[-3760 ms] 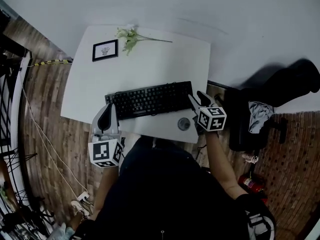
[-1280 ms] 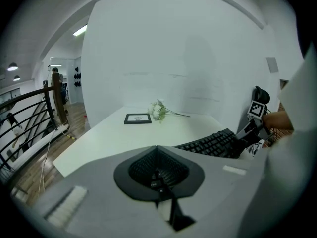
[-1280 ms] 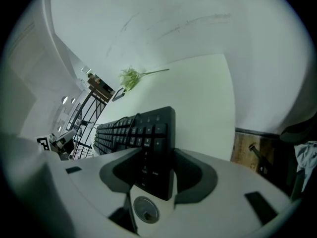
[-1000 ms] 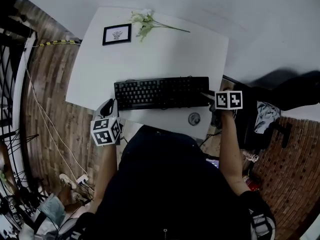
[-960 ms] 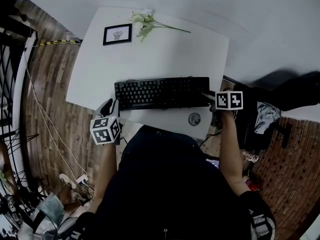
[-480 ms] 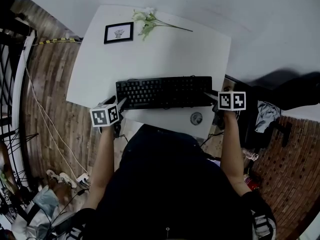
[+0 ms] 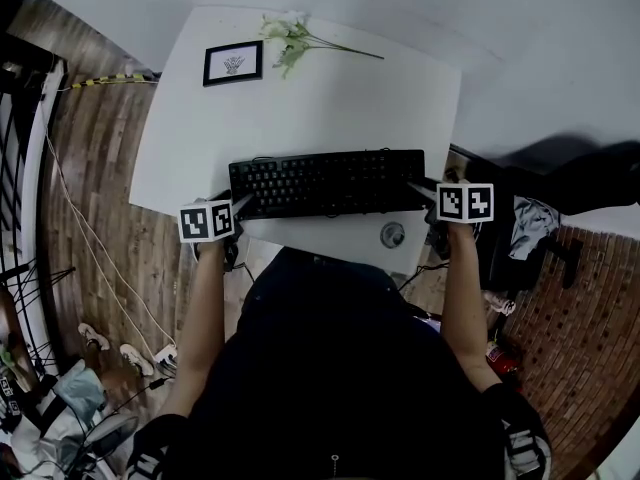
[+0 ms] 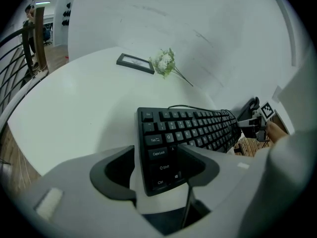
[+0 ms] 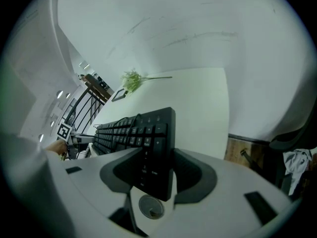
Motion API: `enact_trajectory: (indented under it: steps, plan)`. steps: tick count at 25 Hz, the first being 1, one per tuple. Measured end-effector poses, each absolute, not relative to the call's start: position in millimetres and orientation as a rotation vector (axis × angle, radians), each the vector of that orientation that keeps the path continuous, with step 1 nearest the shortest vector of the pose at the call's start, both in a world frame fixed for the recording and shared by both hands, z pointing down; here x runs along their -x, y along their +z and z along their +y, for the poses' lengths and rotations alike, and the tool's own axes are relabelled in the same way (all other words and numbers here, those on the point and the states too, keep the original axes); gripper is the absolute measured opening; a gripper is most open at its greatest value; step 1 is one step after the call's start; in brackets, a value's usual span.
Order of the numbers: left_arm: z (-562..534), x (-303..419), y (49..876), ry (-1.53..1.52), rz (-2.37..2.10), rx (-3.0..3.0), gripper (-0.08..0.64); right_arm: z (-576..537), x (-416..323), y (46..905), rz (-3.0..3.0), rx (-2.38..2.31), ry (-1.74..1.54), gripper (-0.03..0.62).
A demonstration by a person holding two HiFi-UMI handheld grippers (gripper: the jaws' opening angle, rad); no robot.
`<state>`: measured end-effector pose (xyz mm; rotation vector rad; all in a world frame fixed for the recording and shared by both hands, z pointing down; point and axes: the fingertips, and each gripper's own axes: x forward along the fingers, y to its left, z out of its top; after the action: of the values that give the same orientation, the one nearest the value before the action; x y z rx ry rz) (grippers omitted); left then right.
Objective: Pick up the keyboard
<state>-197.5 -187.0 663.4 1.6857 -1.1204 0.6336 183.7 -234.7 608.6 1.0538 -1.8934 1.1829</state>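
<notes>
Left gripper (image 8: pixel 156 152) dropped, jaws just spreading astride keyboard (image 7: pixel 325 182); right gripper (image 9: pixel 158 157) pinches it.

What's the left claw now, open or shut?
Open. The left claw has just been opening; the keyboard's end lies between its jaws, with white table visible beside one jaw.

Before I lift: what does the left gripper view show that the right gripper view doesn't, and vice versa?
Only the left gripper view: the left gripper, jaws just opened wide, straddling the Caps Lock end of the keyboard, bare table showing beside one pad, so no grip. Only the right gripper view: the right gripper closed on the number-pad end, and a round disc on the table below it. Both: the keyboard, the flowers, the picture frame, the white table.
</notes>
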Motion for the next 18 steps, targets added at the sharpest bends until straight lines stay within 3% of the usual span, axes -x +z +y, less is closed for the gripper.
enact_trajectory:
  steps: [18]
  plan:
    - [-192.9,194.1,663.2,0.647,-1.076,-1.618,0.239,-227.1,-186.6,606.6,-1.878,-1.098,1.203,0.198]
